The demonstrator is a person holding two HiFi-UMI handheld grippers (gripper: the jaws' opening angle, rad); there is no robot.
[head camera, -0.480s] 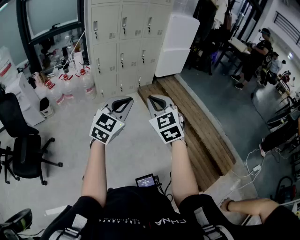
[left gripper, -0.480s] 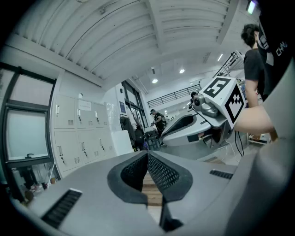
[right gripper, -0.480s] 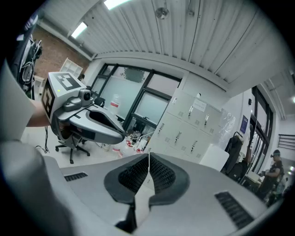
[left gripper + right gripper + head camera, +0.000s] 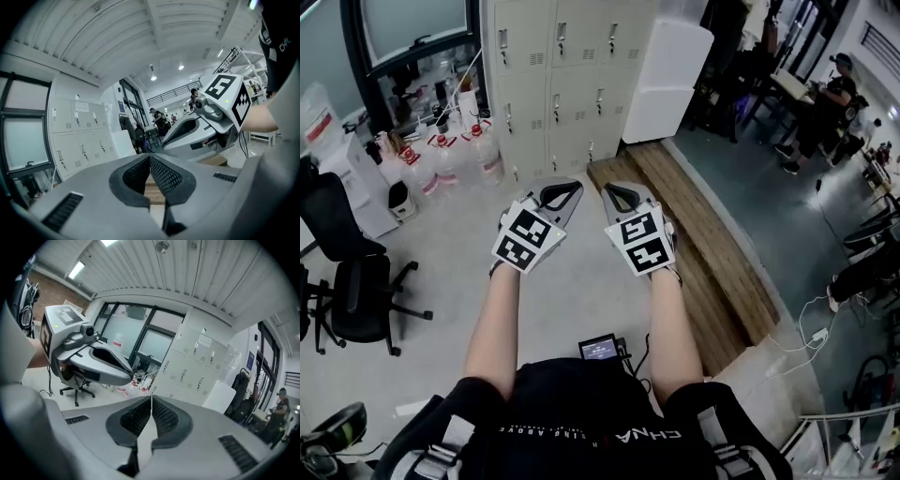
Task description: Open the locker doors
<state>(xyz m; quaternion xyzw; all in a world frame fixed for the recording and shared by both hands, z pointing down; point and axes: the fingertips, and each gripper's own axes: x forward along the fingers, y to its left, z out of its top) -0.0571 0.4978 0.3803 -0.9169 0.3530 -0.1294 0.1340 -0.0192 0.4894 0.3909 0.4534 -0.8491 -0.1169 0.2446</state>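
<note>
A bank of grey lockers stands against the far wall, all doors closed, each with a small handle; the lockers also show at the left of the left gripper view and the lockers at the right of the right gripper view. My left gripper and right gripper are held side by side over the floor, well short of the lockers. Both have their jaws together with nothing between them. The left gripper and the right gripper show closed tips.
Large water bottles stand left of the lockers. A black office chair is at the left. A white box leans by the lockers' right end, with a wooden platform beside it. People sit at desks at the far right.
The view has shifted forward: the lockers and bottles sit lower and nearer in the head view. Both grippers stay side by side and shut.
</note>
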